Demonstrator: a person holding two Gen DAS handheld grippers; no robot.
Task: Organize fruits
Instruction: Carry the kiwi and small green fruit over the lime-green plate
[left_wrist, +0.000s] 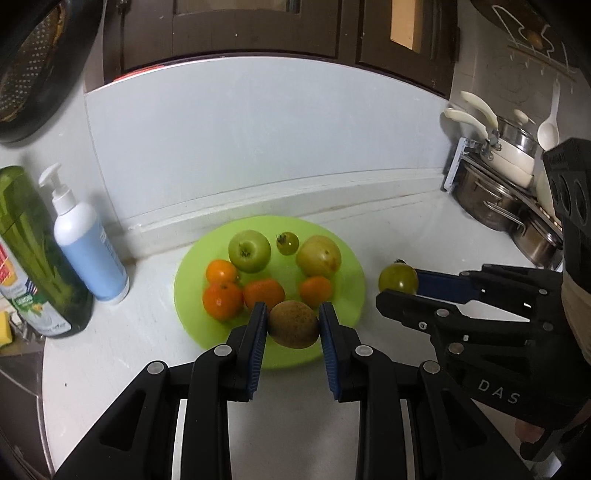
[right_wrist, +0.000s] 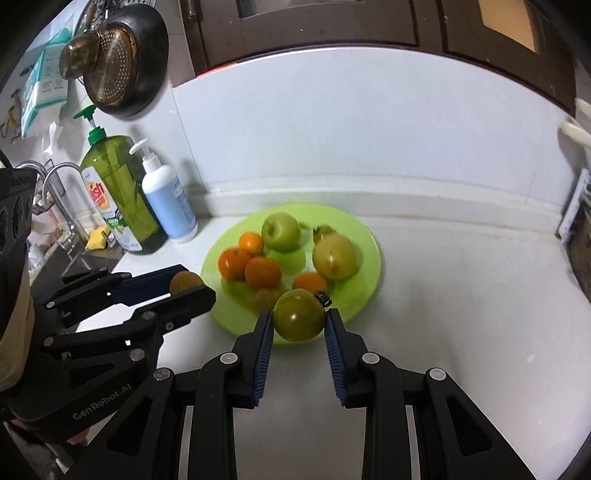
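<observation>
Readable on the black body of the right gripper (left_wrist: 397, 291) in the left wrist view — "DAS", in pale spaced letters. Printed along the left gripper (right_wrist: 192, 286) body in the right wrist view — "GenRobot.AI". On the green dish soap bottle (right_wrist: 122, 192), a red-and-yellow label, too blurred to spell out

A home kitchen: a white counter (left_wrist: 424, 236) runs beneath dark wood cabinets (left_wrist: 258, 29), with steel pots (left_wrist: 487, 195) stacked at one end. A tap (right_wrist: 61, 192), dish soap (right_wrist: 118, 192) and a hanging colander (right_wrist: 118, 62) mark the sink corner.
</observation>
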